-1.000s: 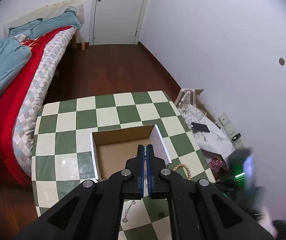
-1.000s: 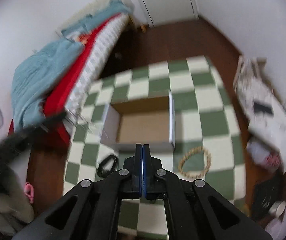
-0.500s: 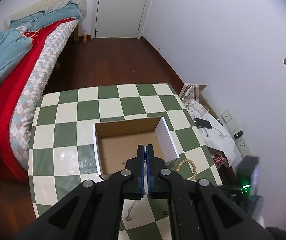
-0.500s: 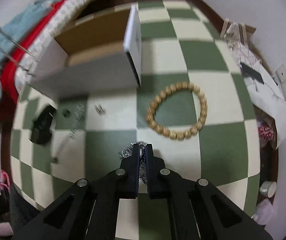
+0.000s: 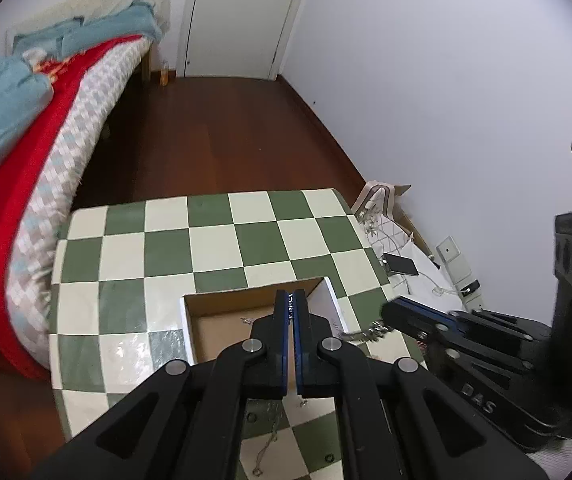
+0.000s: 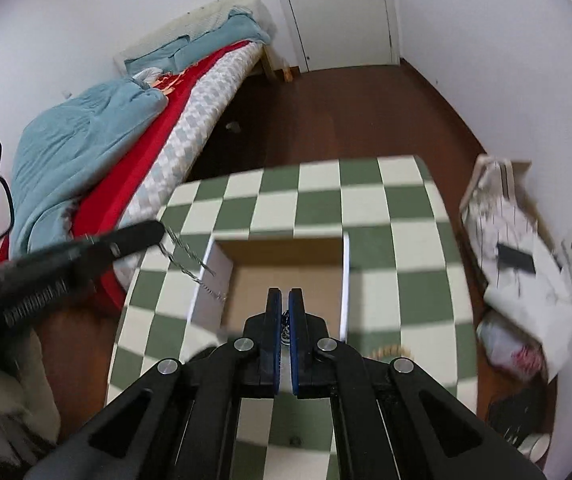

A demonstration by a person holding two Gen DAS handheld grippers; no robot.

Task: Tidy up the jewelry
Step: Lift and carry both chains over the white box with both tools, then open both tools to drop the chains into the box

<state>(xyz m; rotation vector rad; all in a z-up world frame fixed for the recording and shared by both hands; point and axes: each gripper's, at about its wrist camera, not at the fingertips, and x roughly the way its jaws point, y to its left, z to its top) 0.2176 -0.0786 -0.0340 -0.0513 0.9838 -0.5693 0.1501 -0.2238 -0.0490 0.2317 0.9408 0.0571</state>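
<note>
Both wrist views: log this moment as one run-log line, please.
left gripper: shut on silver chain, dangling near cardboard box | right gripper: shut on second chain | bead bracelet: on table, outside box

From the left wrist, the left claw covers the near wall and much of the floor of the cardboard box. A thin chain on the table shows only in slivers between the claw's arms. The right claw is blurred at its tip, and the silvery chain it grips smears into a streak.

From the right wrist, the table's far edge is motion-blurred. The beaded bracelet is mostly hidden behind the claw. Something pale, perhaps a chain, sits between the pads, too small to make out.
</note>
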